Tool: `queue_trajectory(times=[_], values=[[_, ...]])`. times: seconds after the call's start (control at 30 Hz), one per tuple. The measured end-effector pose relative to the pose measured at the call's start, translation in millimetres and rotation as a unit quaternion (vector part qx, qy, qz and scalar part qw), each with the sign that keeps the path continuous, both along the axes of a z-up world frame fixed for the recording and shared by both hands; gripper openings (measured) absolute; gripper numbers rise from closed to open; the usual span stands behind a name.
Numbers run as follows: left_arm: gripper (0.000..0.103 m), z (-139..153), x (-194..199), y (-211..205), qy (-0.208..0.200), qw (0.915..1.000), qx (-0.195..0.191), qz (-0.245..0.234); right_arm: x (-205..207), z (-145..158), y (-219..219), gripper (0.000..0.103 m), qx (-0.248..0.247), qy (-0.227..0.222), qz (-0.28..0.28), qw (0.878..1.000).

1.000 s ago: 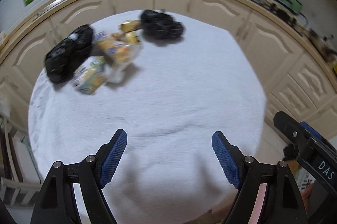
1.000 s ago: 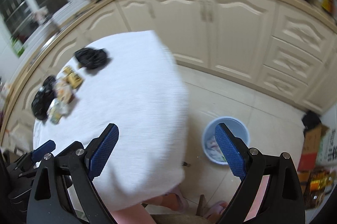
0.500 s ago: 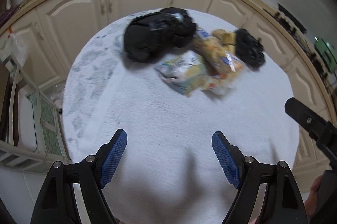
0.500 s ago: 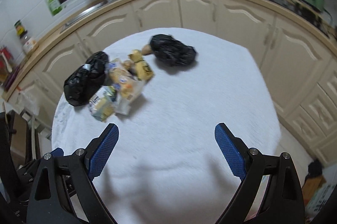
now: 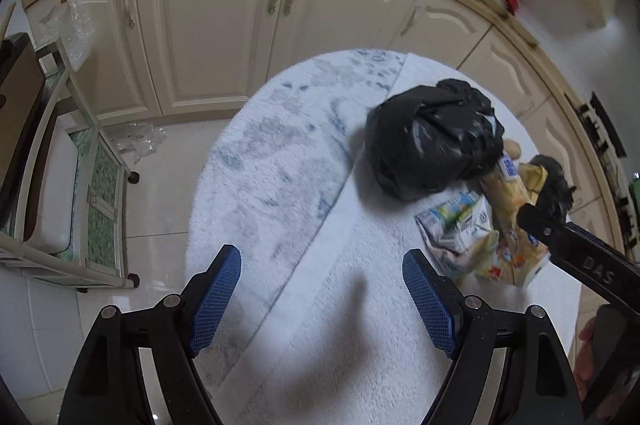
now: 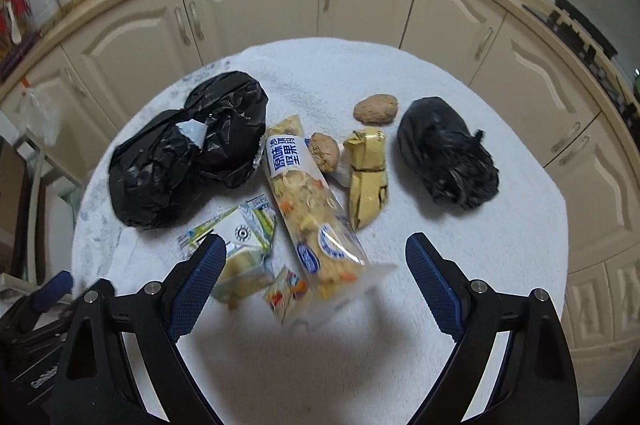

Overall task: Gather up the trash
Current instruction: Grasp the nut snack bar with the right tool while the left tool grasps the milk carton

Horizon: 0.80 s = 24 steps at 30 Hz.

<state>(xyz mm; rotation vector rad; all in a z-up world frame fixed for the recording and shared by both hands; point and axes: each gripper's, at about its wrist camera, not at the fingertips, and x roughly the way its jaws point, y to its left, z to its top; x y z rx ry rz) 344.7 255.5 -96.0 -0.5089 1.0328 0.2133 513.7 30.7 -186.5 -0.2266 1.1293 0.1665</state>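
Trash is heaped near the table's far edge: a snack bag, a carton, black bags. Right gripper closing, empty; left gripper wide. Slippery film (crinkled) could slide free.

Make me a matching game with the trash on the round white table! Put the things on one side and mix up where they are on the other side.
Seen from the right wrist camera.

Things:
1. big black bag
2. small black bag
3. long clear snack bag
4. yellow wrapper

Places:
A. far right of the pile, lying apart
B. middle of the pile, running toward the camera
C. left end of the pile
D. just right of the long snack bag

Pairs: 1-C, 2-A, 3-B, 4-D
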Motion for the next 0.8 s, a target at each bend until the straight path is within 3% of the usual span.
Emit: queue_trajectory(times=[0.13, 0.23, 0.3, 0.53, 0.73, 0.8], values=[[0.079, -9, 6, -2, 0.003, 0.9998, -0.014, -0.015, 19, -19, 6, 0.078, -0.004, 0.033, 0.000, 0.999], [0.079, -14, 14, -8, 0.005, 0.9996, -0.004, -0.028, 31, -32, 5, 0.065, 0.018, 0.057, -0.004, 0.998], [0.079, -17, 20, -16, 0.005, 0.9987, 0.003, -0.050, 31, -29, -2, 0.038, 0.017, 0.050, -0.021, 0.998], [0.080, -15, 44, -52, 0.000, 0.9933, 0.030, -0.112, -5, -6, -33, 0.030, 0.100, 0.038, -0.027, 0.994], [0.088, -16, 73, -81, 0.001, 0.9857, 0.046, -0.162, -35, 18, -72, 0.030, 0.131, -0.006, -0.070, 0.989], [0.097, -20, 84, -90, 0.001, 0.9819, 0.045, -0.184, -43, 22, -83, 0.030, 0.134, -0.017, -0.091, 0.987]])
